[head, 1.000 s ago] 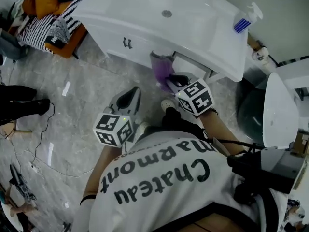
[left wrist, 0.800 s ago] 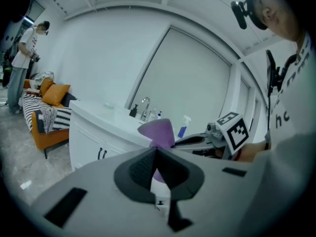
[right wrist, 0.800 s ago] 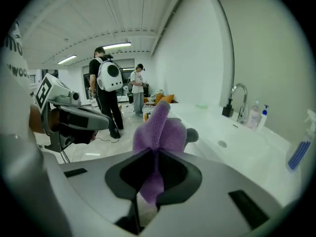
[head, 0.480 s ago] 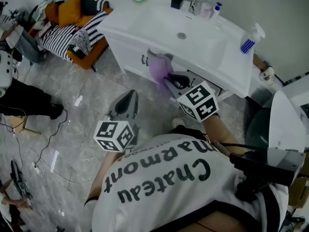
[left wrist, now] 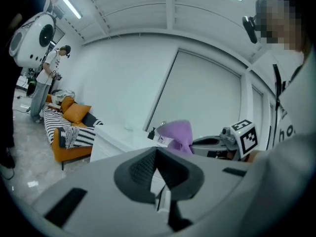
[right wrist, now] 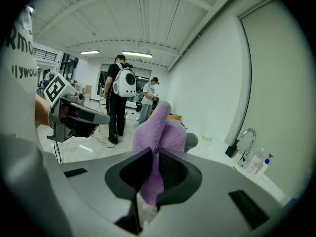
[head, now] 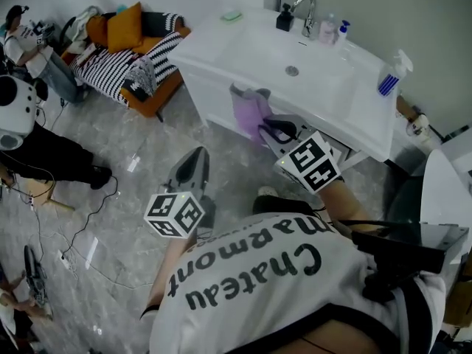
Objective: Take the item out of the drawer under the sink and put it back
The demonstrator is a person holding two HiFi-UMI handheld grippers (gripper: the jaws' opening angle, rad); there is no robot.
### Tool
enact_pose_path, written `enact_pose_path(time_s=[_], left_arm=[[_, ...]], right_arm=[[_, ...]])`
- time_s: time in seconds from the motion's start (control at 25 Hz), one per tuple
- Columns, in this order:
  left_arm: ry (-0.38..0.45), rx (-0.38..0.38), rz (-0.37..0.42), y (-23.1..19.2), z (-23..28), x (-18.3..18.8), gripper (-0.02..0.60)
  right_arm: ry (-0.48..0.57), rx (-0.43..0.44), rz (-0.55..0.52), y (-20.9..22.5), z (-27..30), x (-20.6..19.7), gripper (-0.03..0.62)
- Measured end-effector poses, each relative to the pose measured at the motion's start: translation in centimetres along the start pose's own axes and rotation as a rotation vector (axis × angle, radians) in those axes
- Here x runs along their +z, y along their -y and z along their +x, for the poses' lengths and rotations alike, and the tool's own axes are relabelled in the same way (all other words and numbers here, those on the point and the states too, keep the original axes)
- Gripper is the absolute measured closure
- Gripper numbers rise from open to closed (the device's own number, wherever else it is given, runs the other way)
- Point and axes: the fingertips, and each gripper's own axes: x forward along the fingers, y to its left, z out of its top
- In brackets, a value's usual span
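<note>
Grey and low in the frame, the left gripper (head: 193, 159) has its fingers closed together on nothing. It hangs over the floor at lower centre-left, a little higher than a second ago. Just beyond it, the right gripper (head: 269, 129) has its fingers clamped on the purple cloth (head: 247, 113), whose fleecy fold stands up between them in the right gripper view. A second ago the cloth sat low, under the front edge of the sink (head: 221, 57). Now it is held in the air against the white cabinet front, just below the rim, and both grippers have risen. I judge the taking-out done, so what remains is lowering the cloth back into the drawer, which I cannot make out clearly behind the right gripper.
</note>
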Motion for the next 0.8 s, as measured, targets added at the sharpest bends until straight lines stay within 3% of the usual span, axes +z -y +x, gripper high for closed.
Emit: enact_pose_path(time_s=[0.44,0.8], left_arm=[[0.018,-0.039,0.050,-1.3,2.7,2.0,0.572],[-0.045,-0.102,0.077,-3.5,9.9,3.3,0.572]], right_arm=[[-0.003,-0.035,0.026,3.2,2.6,0.1,0.542],[-0.026,-0.083,0.078,9.4,6.9,-1.0,0.542]])
